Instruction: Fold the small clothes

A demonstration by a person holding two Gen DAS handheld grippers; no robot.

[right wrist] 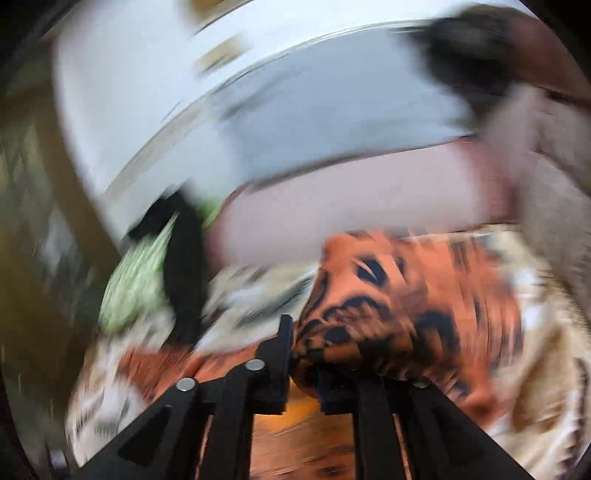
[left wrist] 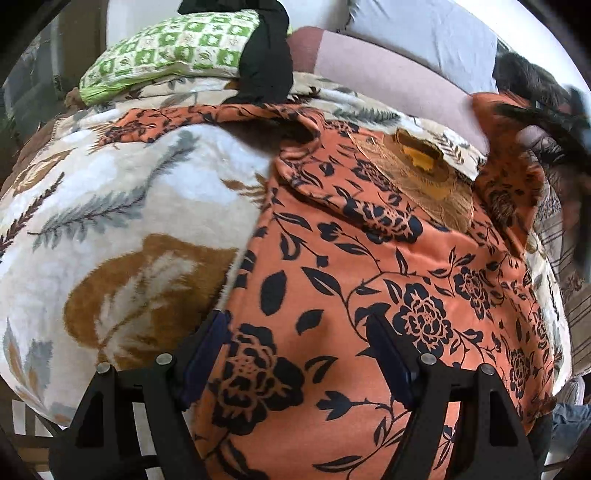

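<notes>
An orange garment with a black flower print (left wrist: 369, 277) lies spread on a fluffy leaf-patterned blanket (left wrist: 129, 192). One sleeve stretches to the upper left and an embroidered neck patch faces up. My left gripper (left wrist: 295, 321) hovers just over the garment's near part with its jaws wide and nothing between them. In the blurred right wrist view, my right gripper (right wrist: 328, 354) is shut on a bunched fold of the orange garment (right wrist: 369, 314), and the cloth hides its right finger. In the left wrist view that lifted corner (left wrist: 509, 184) stands up at the far right.
A green-and-white checked pillow (left wrist: 173, 48) and a black cloth (left wrist: 266, 55) lie at the far edge of the blanket. A mauve bolster (left wrist: 388, 70) and a grey cushion (left wrist: 424, 33) sit behind them. Striped fabric (left wrist: 569, 266) shows at the right edge.
</notes>
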